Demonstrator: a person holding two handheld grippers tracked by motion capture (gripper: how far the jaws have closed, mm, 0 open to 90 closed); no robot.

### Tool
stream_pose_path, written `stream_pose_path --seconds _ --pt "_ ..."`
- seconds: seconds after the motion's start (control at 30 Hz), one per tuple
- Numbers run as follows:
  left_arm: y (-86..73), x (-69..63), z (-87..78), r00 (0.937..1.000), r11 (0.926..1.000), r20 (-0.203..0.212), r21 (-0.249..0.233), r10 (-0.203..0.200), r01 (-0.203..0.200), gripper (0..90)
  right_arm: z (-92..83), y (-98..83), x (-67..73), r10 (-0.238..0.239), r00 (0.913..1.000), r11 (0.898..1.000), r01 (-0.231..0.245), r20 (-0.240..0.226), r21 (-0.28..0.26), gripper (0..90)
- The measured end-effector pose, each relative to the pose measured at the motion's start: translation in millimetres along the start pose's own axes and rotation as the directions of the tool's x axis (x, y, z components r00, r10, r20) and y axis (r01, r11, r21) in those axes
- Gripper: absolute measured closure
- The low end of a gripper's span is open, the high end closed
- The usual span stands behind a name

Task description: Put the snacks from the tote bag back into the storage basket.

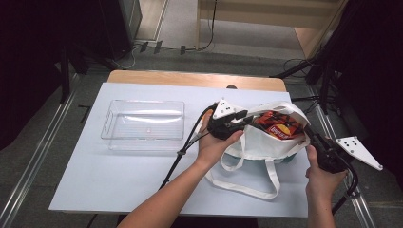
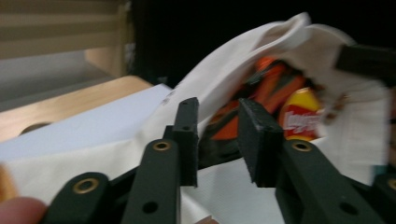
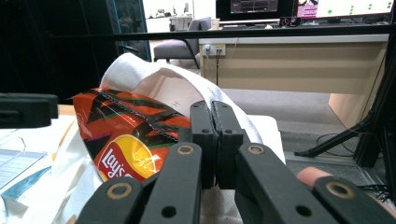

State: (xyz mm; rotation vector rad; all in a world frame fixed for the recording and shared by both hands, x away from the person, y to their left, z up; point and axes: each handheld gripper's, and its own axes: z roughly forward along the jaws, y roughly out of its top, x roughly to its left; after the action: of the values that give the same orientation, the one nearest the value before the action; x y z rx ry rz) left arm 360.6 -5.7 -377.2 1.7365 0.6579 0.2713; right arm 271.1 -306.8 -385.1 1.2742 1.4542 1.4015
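Note:
A white tote bag [image 1: 259, 142] lies at the right middle of the table, mouth open, with an orange Lay's chips bag [image 1: 280, 126] inside. My left gripper [image 1: 247, 119] is at the bag's left rim. In the left gripper view it [image 2: 218, 121] is open, white fabric [image 2: 219, 79] lies around and below the jaws, and the chips bag [image 2: 299, 116] sits beyond the gap. My right gripper [image 1: 308, 134] holds the right rim. In the right gripper view it [image 3: 213, 109] is shut on the bag's cloth edge [image 3: 154, 77], with the chips bag [image 3: 126, 140] just to its left.
An empty clear plastic bin [image 1: 142, 124] stands on the left half of the white tabletop [image 1: 119, 180]. The bag's long handles [image 1: 273, 180] trail toward the front edge. Cables run from both grippers. Dark stands and floor surround the table.

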Motion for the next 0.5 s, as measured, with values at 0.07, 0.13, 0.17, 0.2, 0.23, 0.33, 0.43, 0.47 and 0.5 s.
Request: stream_pose_path --seconds 0.07,0.13,0.17,0.2,0.23,0.33,0.43,0.47,0.5 --pt "3.3 -4.7 3.6 0.9993 0.9997 0.032 0.014 0.021 -0.021 70.8 0.4 -0.1 0.5 -0.007 1.0 1.0 0.007 -0.002 -0.001 90.0" --pt "5.2 -8.6 9.2 0.9992 0.999 0.012 0.022 0.038 -0.038 59.7 0.3 -0.1 1.4 -0.004 1.0 1.0 0.004 -0.004 0.001 90.0" --pt "6.0 -9.9 11.8 0.9989 0.9988 -0.014 0.022 0.045 -0.044 54.2 0.2 -0.1 1.4 -0.007 1.0 1.0 0.007 -0.004 0.001 90.0" --pt "6.7 -9.9 13.9 0.9992 0.9991 -0.019 0.022 0.036 -0.036 52.8 -0.1 0.0 1.3 -0.007 1.0 1.0 0.007 -0.003 0.001 90.0" --pt "7.7 -9.0 16.1 0.9992 0.9991 -0.023 0.029 0.032 -0.032 49.9 -0.3 0.0 1.1 -0.007 1.0 1.0 0.007 -0.004 0.001 90.0" --pt "9.0 -8.5 21.7 0.9994 0.9991 -0.015 0.029 0.032 -0.031 50.7 -0.1 -0.4 1.0 -0.005 1.0 1.0 0.005 -0.007 0.0 90.0" --pt "9.0 -12.9 27.0 0.9981 0.9976 0.009 0.034 0.06 -0.061 59.6 0.5 -0.6 2.2 -0.002 0.9999 1.0 0.002 -0.013 0.003 90.0" --pt "8.8 -14.8 28.1 0.9972 0.9966 0.014 0.037 0.073 -0.073 63.4 0.9 -0.6 2.5 -0.007 0.9999 1.0 0.007 -0.014 0.001 90.0" --pt "8.8 -16.4 28.7 0.9964 0.9955 0.006 0.043 0.084 -0.084 68.9 1.1 -0.6 3.0 -0.01 0.9998 1.0 0.01 -0.016 0.001 90.0"
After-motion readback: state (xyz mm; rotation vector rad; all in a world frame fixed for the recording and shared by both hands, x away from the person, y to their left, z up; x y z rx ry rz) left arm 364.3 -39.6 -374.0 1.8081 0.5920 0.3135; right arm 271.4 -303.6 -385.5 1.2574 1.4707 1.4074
